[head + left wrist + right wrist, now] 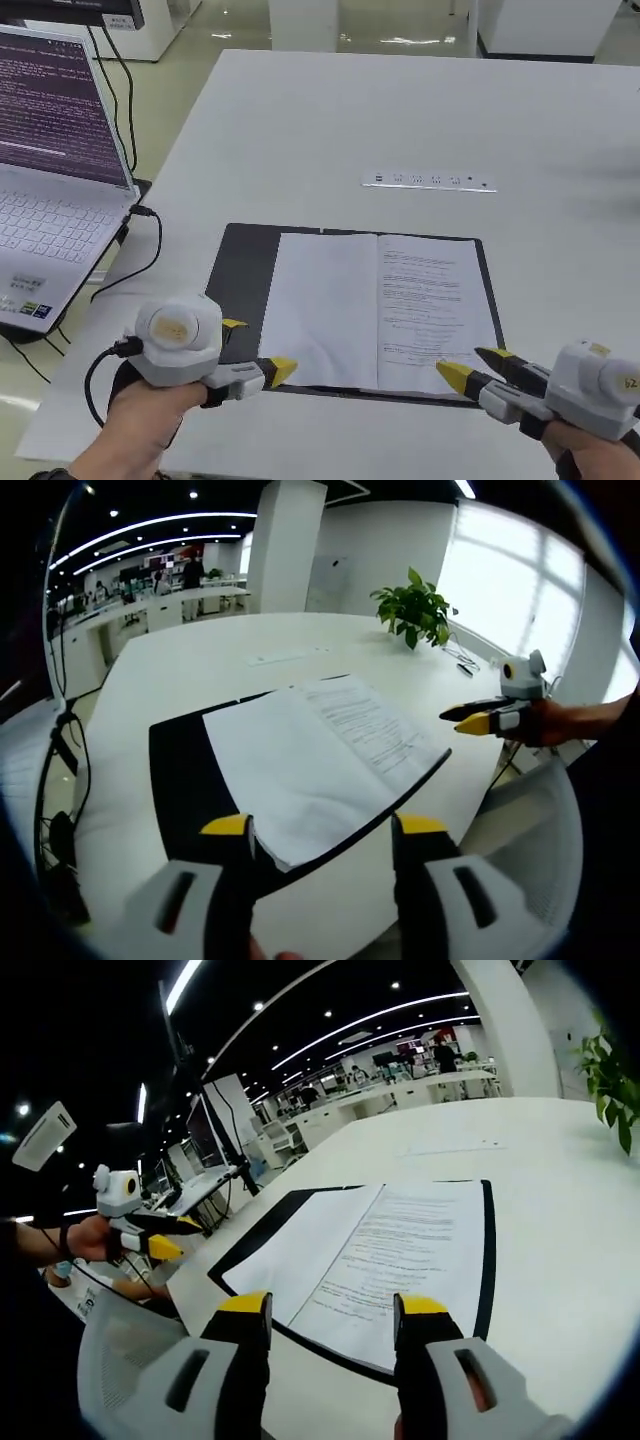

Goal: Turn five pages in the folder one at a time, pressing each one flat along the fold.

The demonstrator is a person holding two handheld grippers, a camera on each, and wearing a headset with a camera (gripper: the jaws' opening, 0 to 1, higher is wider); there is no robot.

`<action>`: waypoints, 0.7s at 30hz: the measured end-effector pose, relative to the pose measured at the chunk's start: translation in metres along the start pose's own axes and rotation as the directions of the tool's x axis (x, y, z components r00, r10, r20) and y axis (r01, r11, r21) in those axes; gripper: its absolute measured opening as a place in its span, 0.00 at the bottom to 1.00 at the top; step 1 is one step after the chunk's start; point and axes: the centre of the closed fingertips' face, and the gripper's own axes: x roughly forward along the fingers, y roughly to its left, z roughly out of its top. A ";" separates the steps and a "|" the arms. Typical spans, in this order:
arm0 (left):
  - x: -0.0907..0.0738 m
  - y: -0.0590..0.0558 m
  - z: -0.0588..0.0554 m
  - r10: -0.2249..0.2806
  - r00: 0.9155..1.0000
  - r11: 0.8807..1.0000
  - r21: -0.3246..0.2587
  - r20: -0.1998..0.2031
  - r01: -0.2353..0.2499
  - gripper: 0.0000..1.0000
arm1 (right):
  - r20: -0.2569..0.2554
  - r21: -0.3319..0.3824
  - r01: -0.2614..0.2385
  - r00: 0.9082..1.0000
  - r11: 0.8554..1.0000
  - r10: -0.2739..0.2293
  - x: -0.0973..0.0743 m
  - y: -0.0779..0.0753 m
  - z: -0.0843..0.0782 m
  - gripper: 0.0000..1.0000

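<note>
A black folder (pixel 240 270) lies open on the white table (pixel 400 120), with a blank page (pixel 322 305) on the left and a printed page (pixel 432 305) on the right. My left gripper (pixel 257 352) hovers open at the folder's near left corner, with the blank page's corner (pixel 290 850) just ahead of its jaws. My right gripper (pixel 474 368) is open at the near right corner, its yellow tips just short of the printed page's lower edge (pixel 350 1345). The folder (pixel 488 1250) lies ahead of both. Neither gripper holds anything.
An open laptop (pixel 50 190) with cables (pixel 150 250) stands to the left, close to the folder. A white power strip (pixel 428 182) lies beyond the folder. A potted plant (pixel 415 608) stands at the far side of the table.
</note>
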 end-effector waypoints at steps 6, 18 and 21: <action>-0.010 -0.002 0.002 0.006 1.000 1.000 0.025 0.022 -0.007 0.66 | -0.011 -0.036 0.055 0.998 0.998 -0.056 -0.019 -0.009 -0.003 0.53; -0.020 0.001 -0.013 0.022 1.000 1.000 -0.007 0.020 -0.022 0.74 | -0.015 -0.084 0.138 0.990 0.987 -0.140 -0.053 -0.019 -0.004 0.61; -0.019 0.005 -0.017 0.028 1.000 1.000 -0.006 0.007 -0.028 0.74 | -0.013 -0.082 0.142 0.990 0.986 -0.143 -0.055 -0.018 -0.004 0.62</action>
